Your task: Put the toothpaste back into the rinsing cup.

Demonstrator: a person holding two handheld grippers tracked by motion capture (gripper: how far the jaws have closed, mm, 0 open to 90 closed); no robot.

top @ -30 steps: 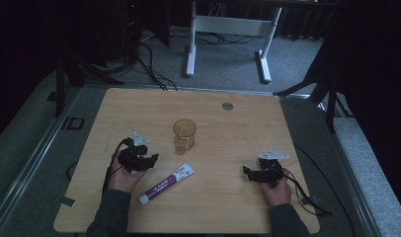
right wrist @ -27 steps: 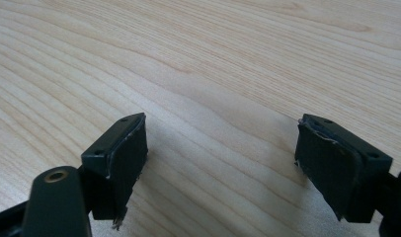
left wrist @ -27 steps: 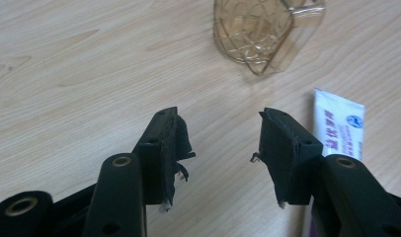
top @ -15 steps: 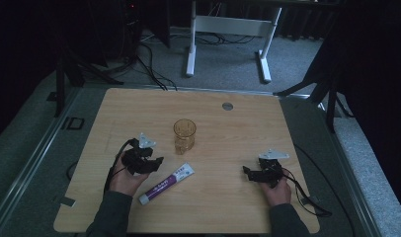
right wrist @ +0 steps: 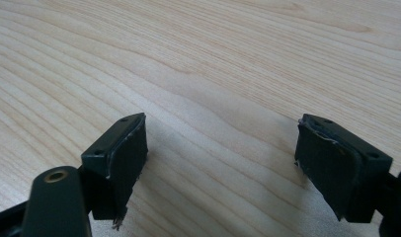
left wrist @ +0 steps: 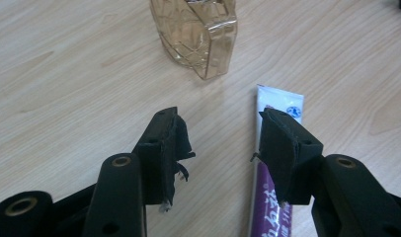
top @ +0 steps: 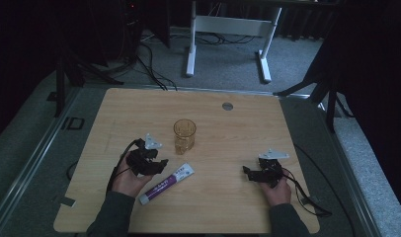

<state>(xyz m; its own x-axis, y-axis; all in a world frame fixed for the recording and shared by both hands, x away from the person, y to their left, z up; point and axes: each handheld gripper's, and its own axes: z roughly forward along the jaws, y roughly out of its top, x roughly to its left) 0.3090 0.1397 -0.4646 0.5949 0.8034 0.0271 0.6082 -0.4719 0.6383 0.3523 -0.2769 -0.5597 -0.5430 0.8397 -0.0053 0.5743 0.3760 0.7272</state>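
On the tabletop [top: 139,108] one toothpaste tube [top: 167,184] lies just in front of one amber glass [top: 184,136], between the two tools. The left tool [top: 159,164] hovers beside the tube's flat end, jaws spread and holding nothing; its own view shows the tube [left wrist: 273,163] partly under one jaw. The right tool [top: 248,171] rests well apart, jaws spread wide over bare wood in its own view.
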